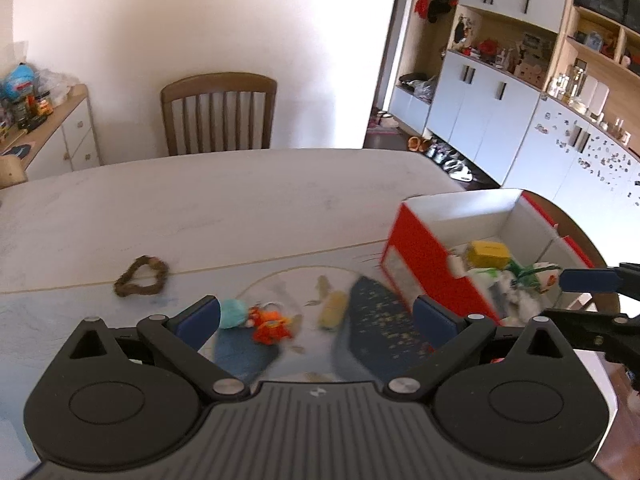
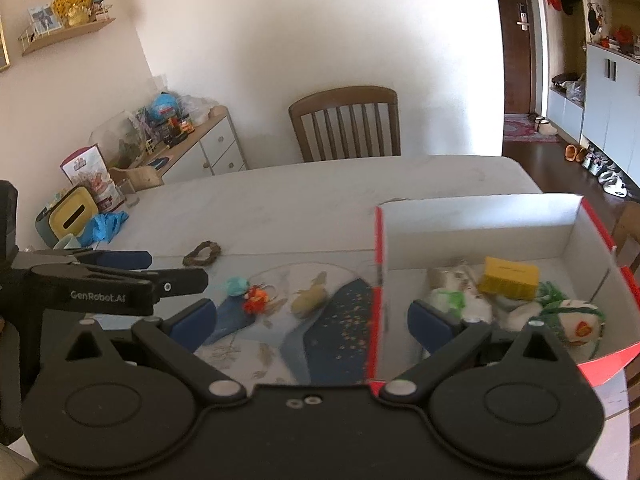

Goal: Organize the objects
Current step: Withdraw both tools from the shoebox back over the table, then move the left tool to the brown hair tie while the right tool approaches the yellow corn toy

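Both the left gripper (image 1: 316,316) and right gripper (image 2: 312,320) gape wide, empty, over the pale matte surface (image 1: 200,200); a red-and-white cardboard box (image 2: 480,224), centre right, holds a ribbed yellow block (image 2: 509,278).

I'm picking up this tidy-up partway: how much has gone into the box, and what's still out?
Done: a yellow block and several white-green bundles lie in the red box. In hand: nothing; both left gripper and right gripper are open. Left: teal ball, orange toy, tan piece, brown ring.

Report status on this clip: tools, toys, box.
Left tool open, empty. Right tool open, empty. Box part filled; orange toy, teal ball, brown ring on table. Nothing blocking.
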The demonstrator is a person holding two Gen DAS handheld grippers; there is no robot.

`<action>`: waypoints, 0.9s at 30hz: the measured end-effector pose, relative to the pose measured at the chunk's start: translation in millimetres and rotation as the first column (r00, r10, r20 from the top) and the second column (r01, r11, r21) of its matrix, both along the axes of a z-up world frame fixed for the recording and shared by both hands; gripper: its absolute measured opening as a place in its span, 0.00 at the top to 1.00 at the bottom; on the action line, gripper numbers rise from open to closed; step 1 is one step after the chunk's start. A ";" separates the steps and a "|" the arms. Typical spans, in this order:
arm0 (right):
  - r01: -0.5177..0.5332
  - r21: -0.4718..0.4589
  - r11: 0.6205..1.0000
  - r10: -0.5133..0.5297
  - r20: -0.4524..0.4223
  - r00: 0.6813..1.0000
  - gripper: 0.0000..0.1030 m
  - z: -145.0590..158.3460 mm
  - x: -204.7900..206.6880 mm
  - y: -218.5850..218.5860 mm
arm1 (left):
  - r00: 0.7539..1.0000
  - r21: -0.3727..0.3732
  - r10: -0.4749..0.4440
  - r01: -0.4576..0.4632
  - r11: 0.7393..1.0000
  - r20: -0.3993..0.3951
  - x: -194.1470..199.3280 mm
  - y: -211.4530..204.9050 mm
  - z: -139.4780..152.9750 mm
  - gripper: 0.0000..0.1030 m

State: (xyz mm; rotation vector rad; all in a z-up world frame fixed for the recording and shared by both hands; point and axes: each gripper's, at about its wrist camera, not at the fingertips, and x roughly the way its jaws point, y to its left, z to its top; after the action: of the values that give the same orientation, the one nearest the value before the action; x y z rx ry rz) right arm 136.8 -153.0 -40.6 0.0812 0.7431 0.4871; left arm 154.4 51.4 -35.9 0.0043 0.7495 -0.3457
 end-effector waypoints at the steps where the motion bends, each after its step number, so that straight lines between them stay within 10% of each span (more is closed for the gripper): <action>1: -0.004 -0.004 1.000 0.004 -0.003 1.000 0.01 -1.2 -0.4 5.5 | 1.000 0.000 0.005 -0.005 1.000 -0.004 1.9 6.7 -1.7 0.00; 27: 0.115 -0.133 0.985 -0.131 -0.125 0.983 0.11 -64.8 62.1 103.3 | 0.994 0.082 0.104 -0.101 0.991 -0.036 95.2 115.9 -75.7 0.00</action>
State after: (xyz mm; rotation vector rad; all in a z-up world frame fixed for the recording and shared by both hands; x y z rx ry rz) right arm 199.0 -49.7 -105.4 0.0426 0.8925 0.3182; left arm 249.5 167.2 -111.6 0.0348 0.8003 -0.2180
